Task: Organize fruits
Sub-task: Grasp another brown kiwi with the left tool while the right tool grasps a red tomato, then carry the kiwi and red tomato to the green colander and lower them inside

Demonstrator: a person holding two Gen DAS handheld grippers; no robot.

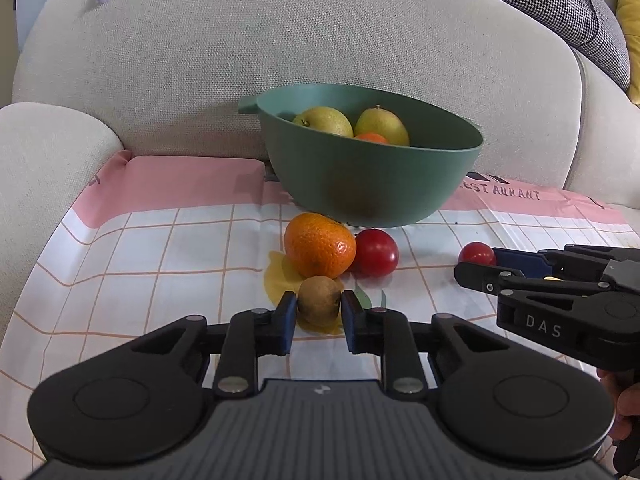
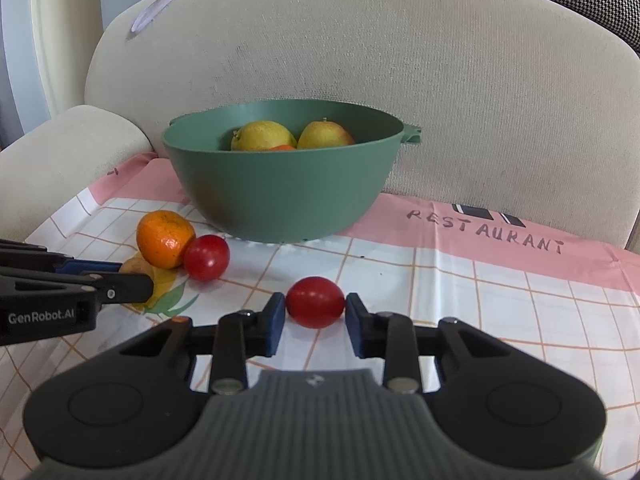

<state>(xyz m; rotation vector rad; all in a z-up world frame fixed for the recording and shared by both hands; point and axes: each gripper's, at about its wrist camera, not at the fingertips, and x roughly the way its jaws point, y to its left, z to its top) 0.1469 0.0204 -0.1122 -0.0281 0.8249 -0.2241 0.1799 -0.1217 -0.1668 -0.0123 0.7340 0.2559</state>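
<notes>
On the checked cloth [image 2: 500, 300] in front of the green bowl [image 1: 372, 188], both grippers are closed on small fruit. The left gripper [image 1: 319, 307] has its blue pads pressed against either side of a small brown fruit [image 1: 320, 300], which rests on the cloth just in front of the orange [image 1: 320, 250]. The right gripper [image 2: 316, 307] pinches a red fruit [image 2: 315, 302] the same way, low on the cloth and apart from the others. A second red fruit [image 1: 376, 253] lies touching the orange. In the bowl there are already two yellow-green fruits [image 2: 262, 136] and something orange between them. The sorting looks partly done: four pieces remain outside, two of them gripped but not lifted. A beige sofa [image 1: 280, 40] backs the scene.
</notes>
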